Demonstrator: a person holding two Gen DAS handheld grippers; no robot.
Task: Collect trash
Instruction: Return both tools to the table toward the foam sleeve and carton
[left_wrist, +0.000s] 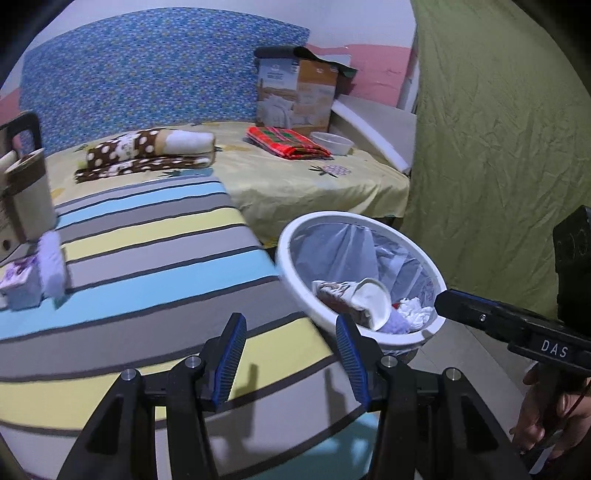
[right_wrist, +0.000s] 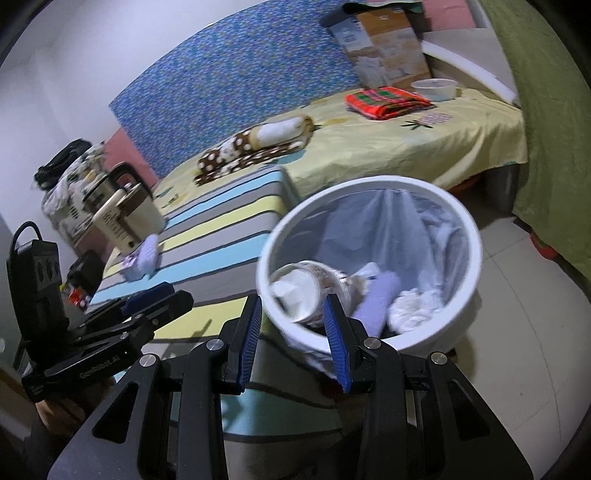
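Note:
A white bin (left_wrist: 332, 216) lined with a clear bag stands on the floor beside the striped mattress (left_wrist: 147, 240). Inside it lie a paper cup (right_wrist: 299, 291), white tissue (right_wrist: 413, 306) and a lilac cloth (right_wrist: 376, 295). My right gripper (right_wrist: 292, 301) hangs open over the bin's near rim (right_wrist: 284, 328), one finger outside it and one over the inside, holding nothing. My left gripper (left_wrist: 290, 319) is open and empty above the mattress edge, just left of the bin. A lilac wad (left_wrist: 53, 266) and a small tissue pack (left_wrist: 22, 284) lie at the mattress's far left.
A kettle (left_wrist: 29, 192) stands near the wad. On the yellow bed behind lie a spotted blanket (left_wrist: 147, 151), a red folded cloth (left_wrist: 288, 142), a white bowl (left_wrist: 332, 142) and a cardboard box (left_wrist: 295, 92). A green curtain (left_wrist: 498, 129) hangs on the right, above tiled floor (right_wrist: 517, 332).

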